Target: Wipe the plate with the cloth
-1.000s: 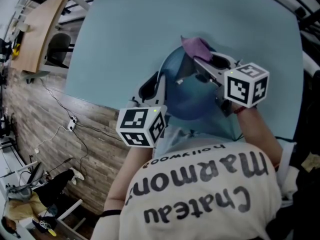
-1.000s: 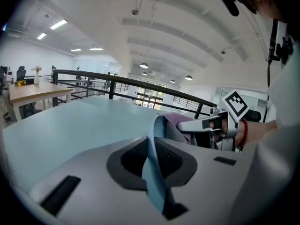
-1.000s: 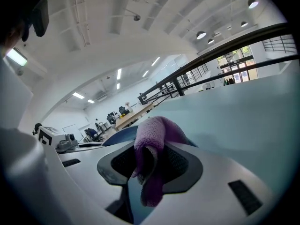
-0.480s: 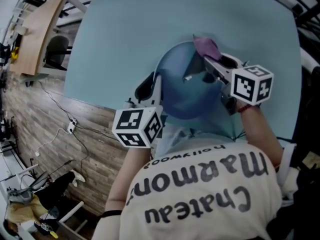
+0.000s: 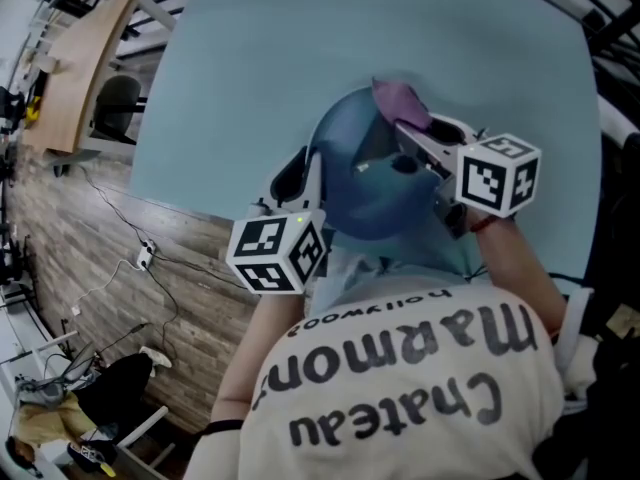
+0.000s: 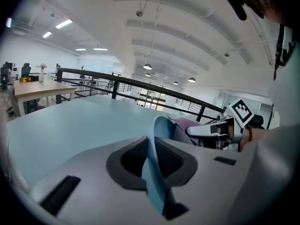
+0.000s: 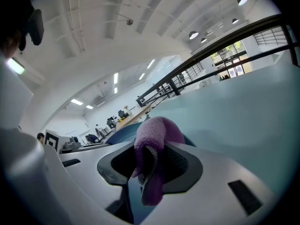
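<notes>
A blue plate [image 5: 362,183] is tilted up over the pale blue table [image 5: 300,48]. My left gripper [image 5: 312,165] is shut on its left rim; in the left gripper view the plate's thin edge [image 6: 151,165] stands clamped between the jaws of the left gripper [image 6: 152,158]. My right gripper [image 5: 408,133] is shut on a purple cloth [image 5: 400,101], which lies against the plate's far right rim. In the right gripper view the cloth [image 7: 154,137] bulges out of the jaws of the right gripper [image 7: 150,170], with the plate [image 7: 119,129] just behind it.
The table's near edge runs past my left hand, with wood floor and cables [image 5: 110,258] below. A wooden desk [image 5: 75,58] and a chair [image 5: 115,98] stand off to the upper left. A black railing [image 6: 117,86] lies beyond the table.
My right gripper slid the cloth right along the plate's far rim, then back a little to the left. The left gripper and the plate stayed put.
</notes>
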Motion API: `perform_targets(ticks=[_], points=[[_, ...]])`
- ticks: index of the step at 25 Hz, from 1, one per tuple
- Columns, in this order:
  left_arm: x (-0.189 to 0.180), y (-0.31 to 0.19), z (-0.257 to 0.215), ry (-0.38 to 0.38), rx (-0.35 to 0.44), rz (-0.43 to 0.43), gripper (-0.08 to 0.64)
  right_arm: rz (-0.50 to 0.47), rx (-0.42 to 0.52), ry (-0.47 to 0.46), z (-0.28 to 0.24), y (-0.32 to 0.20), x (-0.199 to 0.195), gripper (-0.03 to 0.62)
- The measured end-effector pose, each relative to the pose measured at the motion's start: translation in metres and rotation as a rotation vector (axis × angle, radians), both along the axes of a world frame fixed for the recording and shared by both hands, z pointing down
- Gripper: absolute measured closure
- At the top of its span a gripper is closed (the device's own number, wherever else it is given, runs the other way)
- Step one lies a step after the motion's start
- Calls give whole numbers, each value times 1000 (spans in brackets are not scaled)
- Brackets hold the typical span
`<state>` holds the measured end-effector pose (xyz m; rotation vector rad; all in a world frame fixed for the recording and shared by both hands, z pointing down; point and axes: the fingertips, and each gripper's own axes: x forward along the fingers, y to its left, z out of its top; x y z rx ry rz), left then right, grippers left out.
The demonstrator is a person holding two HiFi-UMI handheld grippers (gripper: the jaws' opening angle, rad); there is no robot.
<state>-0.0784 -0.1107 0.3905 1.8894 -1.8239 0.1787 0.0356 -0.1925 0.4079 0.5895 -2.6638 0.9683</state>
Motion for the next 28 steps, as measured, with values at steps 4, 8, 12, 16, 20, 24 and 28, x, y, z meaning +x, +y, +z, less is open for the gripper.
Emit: perform_targets(ticks=[4,8,12,16,20,24,28], points=[[0,2,0,-1,-2,-16,529,-141,23,-53,-18,33,-37,437],[1,6,1,8,-1,-30,526,-238,59,-60,-24,60,-60,437],[2,7,-1,-1,4,-32,526,-279,73,-65,-25,74,-71,437],[2,8,1,-6,-1,-36,528,-277,85,-64,-21,76,-75,437],[3,8,1,-6,-3,-27,528,-267,103,-33,-14,71,-73,437],[2,6,1,-6,-4,-13,526,-252,131,10,-6,63,-69,437],[3,5,3,-2,-14,-8,528,-203,106,32,3,49,-58,437]])
